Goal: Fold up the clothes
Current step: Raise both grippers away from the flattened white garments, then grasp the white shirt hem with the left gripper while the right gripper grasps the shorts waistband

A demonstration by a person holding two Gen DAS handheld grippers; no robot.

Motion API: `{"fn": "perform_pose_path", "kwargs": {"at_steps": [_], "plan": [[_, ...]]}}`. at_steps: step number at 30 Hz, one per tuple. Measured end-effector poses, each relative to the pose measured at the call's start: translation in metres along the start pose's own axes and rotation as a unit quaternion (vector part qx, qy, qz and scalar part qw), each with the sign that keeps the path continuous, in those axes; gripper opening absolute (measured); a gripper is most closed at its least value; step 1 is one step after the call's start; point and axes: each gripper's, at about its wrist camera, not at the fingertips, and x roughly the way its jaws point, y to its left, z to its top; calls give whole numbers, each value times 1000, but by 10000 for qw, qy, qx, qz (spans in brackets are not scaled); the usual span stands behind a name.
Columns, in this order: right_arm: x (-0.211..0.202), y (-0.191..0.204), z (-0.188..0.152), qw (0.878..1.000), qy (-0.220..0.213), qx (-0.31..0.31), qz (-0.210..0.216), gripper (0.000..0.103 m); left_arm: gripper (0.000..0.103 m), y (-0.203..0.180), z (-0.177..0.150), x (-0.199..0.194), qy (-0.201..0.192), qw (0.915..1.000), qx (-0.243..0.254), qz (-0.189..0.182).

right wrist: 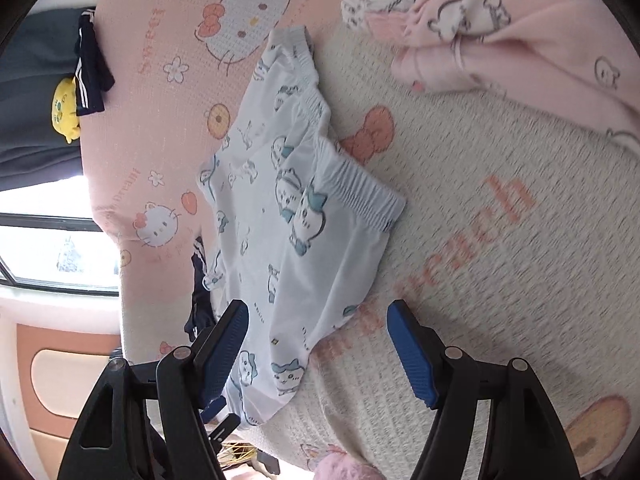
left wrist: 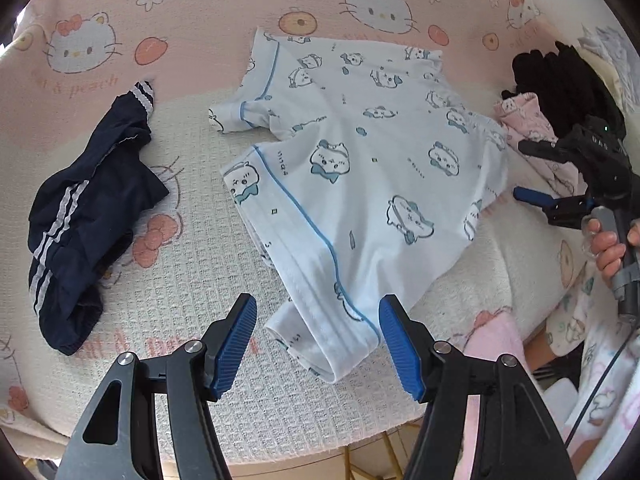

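Left wrist view: left gripper jaws apart, nothing clamped, pads flanking a leg cuff of the blue shorts at frame centre on the blanket. Navy shorts lie left. Right gripper, right wrist view, also spread wide, empty, over the shorts' edge. Pink garment upper right.

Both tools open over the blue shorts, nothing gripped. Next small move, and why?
Probably lower the left tool and close on the nearest leg hem of the blue shorts. The hem lies between its open pads, ungripped, and the shorts lie flat and unfolded on the blanket. The right tool is also open over the shorts' other end.
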Motion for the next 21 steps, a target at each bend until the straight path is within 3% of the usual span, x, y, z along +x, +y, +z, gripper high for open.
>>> {"fn": "perform_pose_path", "kwargs": {"at_steps": [6, 15, 18, 21], "plan": [[15, 3, -9, 9998, 63, 116, 128, 71, 61, 1, -14, 6, 125, 9995, -247, -118], [35, 9, -5, 9992, 84, 194, 334, 71, 61, -13, -25, 21, 44, 9999, -156, 15], [36, 10, -4, 9991, 91, 295, 284, 70, 46, -17, -24, 25, -96, 9998, -97, 167], [37, 15, -3, 9995, 120, 136, -273, 36, 39, -22, -21, 27, -116, 9995, -17, 278]]}}
